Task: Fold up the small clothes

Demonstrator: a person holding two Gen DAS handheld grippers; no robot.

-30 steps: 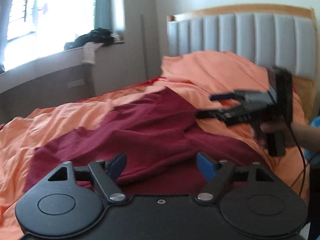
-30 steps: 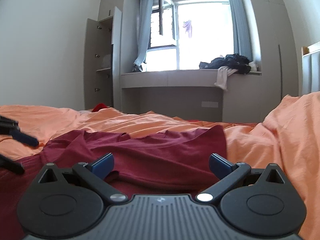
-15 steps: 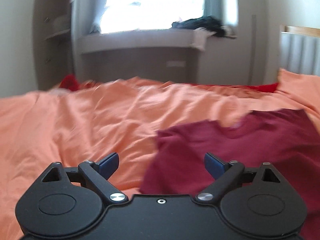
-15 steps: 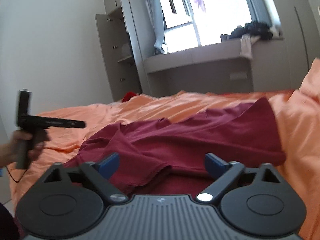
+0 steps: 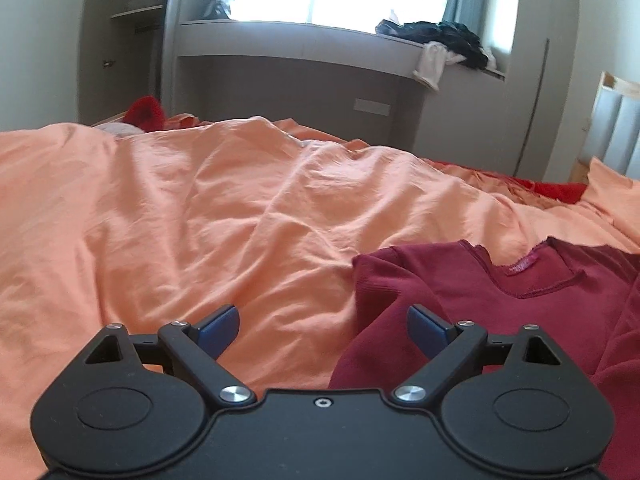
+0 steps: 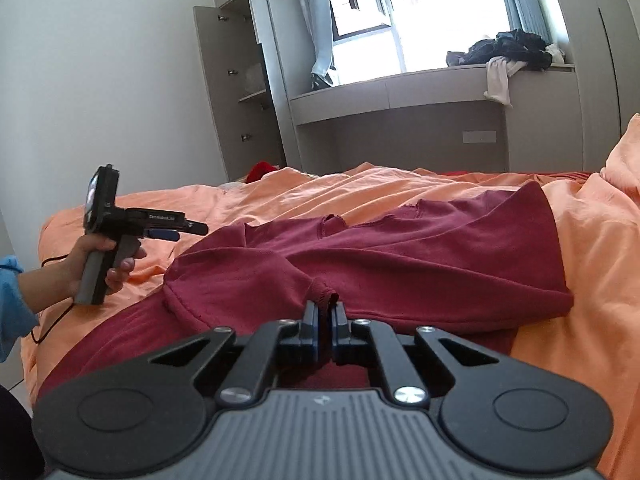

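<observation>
A: The left claw (image 5: 324, 322) stands spread above the orange bedspread (image 5: 200, 220), nothing between its blue pads, with the maroon top's (image 6: 400, 248) shoulder just to its right. Seen from the right wrist, the person's hand (image 6: 100, 264) holds that tool clear of the cloth.

B: The right claw (image 6: 325, 316), whose jaws have just been closing, is pressed together on a bunched fold at the garment's near edge.

A: The garment lies crumpled across the bed, neckline (image 5: 532, 280) toward the window.

B: The risk: a pinch that thin may slip, or gather two layers, so any lift probably drags the whole top askew while the left side stays unheld.
</observation>
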